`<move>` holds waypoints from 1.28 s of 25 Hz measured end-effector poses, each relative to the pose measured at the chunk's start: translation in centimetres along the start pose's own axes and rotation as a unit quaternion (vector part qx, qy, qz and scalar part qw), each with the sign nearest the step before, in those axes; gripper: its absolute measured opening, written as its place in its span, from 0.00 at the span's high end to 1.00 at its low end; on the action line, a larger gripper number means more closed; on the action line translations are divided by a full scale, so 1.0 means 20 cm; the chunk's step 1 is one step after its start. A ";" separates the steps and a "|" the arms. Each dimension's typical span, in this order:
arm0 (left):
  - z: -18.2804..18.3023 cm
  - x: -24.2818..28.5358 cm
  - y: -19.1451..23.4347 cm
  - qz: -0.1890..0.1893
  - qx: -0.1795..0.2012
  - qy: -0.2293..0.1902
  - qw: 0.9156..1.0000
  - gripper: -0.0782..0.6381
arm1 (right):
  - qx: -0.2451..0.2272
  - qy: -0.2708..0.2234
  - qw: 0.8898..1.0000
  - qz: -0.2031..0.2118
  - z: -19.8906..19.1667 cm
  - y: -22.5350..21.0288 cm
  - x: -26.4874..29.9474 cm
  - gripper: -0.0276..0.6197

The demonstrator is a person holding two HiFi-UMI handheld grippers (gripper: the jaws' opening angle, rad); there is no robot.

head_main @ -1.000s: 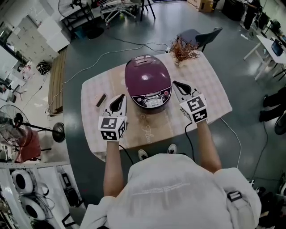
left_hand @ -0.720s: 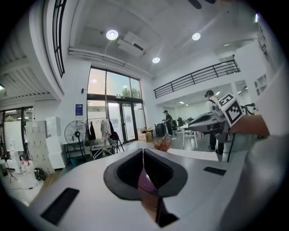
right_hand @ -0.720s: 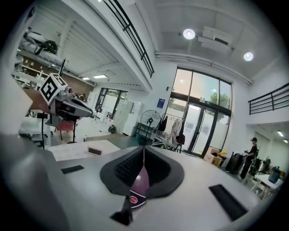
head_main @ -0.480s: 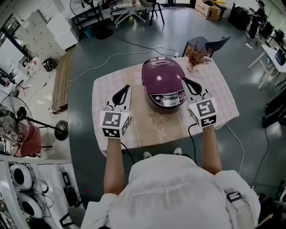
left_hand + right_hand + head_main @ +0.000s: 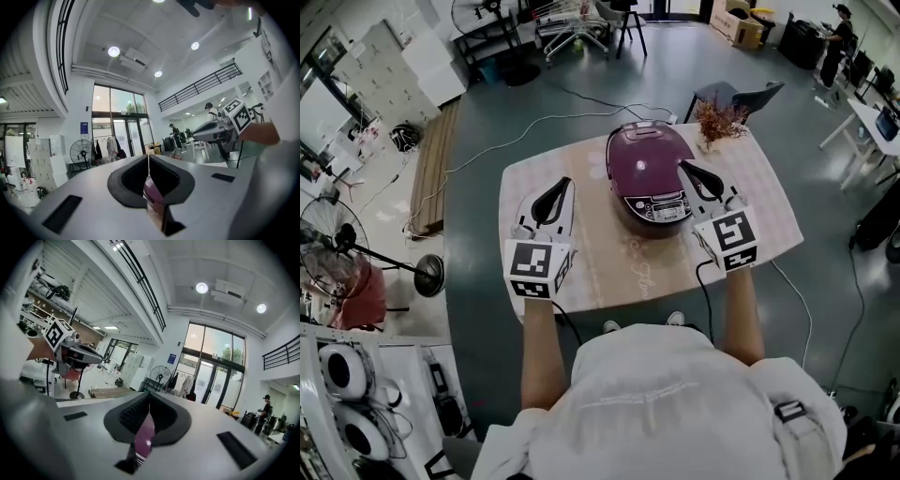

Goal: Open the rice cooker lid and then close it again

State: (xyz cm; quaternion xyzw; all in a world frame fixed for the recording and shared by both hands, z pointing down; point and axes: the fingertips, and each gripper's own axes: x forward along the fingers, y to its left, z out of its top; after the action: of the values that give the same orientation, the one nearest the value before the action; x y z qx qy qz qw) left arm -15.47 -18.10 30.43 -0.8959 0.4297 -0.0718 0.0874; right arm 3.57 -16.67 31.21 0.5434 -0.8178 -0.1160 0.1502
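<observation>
Our left tool [image 5: 564, 184] and right tool [image 5: 682, 168] are closed and empty. The rice cooker [image 5: 642, 159], centre frame, looks heavy and smooth; we'd take its lid at the front edge.

I count one rice cooker [image 5: 652, 178] and one dried plant sprig [image 5: 719, 120] on one surface [image 5: 600, 267]. I hold two tools: my left hand-held gripper [image 5: 562, 186] and my right hand-held gripper [image 5: 685, 170].
</observation>
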 end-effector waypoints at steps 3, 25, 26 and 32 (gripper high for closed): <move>0.03 -0.03 -0.01 0.000 0.001 -0.011 1.000 0.86 | 0.000 0.000 1.000 -0.001 0.00 0.01 0.00 0.91; 0.02 0.01 -0.01 -0.019 0.009 -0.005 1.000 0.86 | -0.012 -0.006 1.000 0.009 0.01 0.01 0.05 0.92; 0.02 0.01 -0.01 -0.019 0.008 -0.005 1.000 0.86 | -0.013 -0.006 1.000 0.009 0.01 0.01 0.06 0.92; 0.00 0.05 -0.01 -0.022 0.005 -0.001 1.000 0.86 | -0.018 -0.006 1.000 0.014 0.01 0.00 0.08 0.92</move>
State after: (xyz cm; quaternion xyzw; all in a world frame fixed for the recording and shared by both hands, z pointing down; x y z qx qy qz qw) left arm -14.80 -18.73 30.53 -0.9048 0.4092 -0.0748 0.0908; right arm 2.82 -18.19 31.32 0.5280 -0.8241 -0.1319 0.1572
